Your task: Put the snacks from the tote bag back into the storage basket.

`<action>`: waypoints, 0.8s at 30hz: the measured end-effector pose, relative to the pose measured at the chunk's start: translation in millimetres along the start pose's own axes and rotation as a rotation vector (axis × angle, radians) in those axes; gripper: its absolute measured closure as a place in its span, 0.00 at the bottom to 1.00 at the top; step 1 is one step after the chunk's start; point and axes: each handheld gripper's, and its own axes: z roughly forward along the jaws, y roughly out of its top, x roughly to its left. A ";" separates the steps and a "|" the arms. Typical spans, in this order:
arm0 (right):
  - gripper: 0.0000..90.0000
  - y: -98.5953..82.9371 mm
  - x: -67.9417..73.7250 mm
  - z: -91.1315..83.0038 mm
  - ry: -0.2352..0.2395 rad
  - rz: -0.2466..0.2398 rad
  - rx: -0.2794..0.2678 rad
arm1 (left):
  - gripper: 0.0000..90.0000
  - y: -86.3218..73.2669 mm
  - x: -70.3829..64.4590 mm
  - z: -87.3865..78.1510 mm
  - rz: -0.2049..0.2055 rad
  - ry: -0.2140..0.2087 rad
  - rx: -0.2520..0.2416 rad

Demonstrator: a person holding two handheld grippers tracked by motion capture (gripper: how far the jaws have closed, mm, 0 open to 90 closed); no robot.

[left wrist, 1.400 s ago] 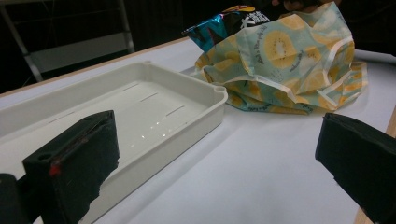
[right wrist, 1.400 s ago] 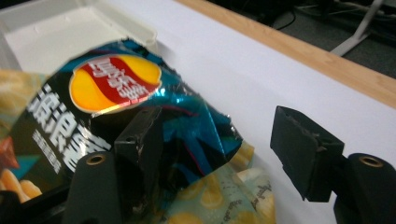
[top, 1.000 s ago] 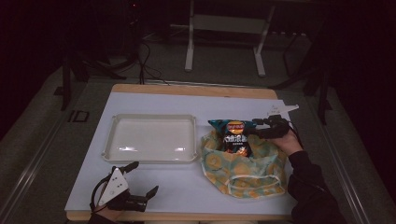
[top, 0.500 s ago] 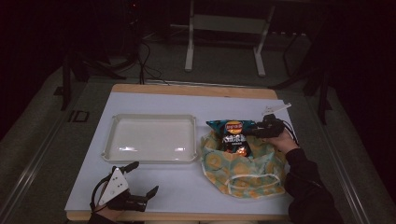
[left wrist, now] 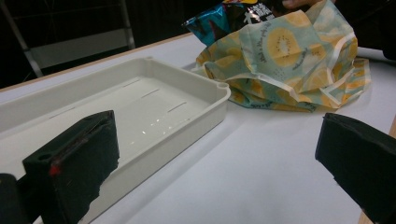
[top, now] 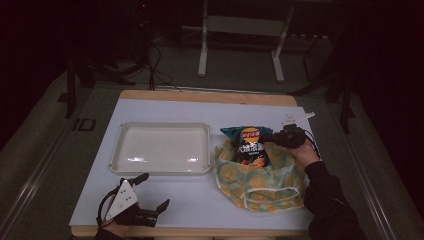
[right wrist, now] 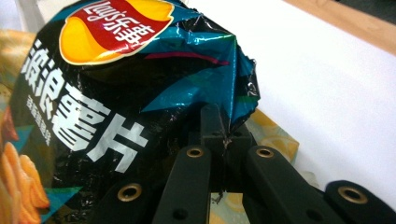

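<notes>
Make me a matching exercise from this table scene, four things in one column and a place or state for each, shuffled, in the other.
Things:
1. chip bag
2. white tray
3. left gripper
4. fruit-print cloth bag

Places or states:
A. open, at the near table edge
B. empty, beside the cloth bag
C. pinched at one edge by the right gripper
D. crumpled under the chip bag

Pairs: 1-C, 2-B, 3-A, 4-D

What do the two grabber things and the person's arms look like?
Both tools are black. The left tool carries a grey three-cornered plate and a looping black cable; its pads are chunky black blocks. The right tool has black link bars with brass-coloured rivets. The person wears a dark sleeve.
</notes>
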 end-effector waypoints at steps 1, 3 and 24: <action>1.00 0.0 1.1 -3.5 -0.007 0.008 -0.013 | 0.00 0.0 0.0 0.1 0.001 0.000 0.001; 1.00 0.3 2.0 -7.0 -0.015 0.011 -0.028 | 0.00 -0.1 -0.1 0.5 0.003 0.000 0.004; 1.00 19.7 23.0 -49.6 0.014 -0.026 -0.175 | 0.00 0.1 -0.2 0.6 0.004 0.005 0.001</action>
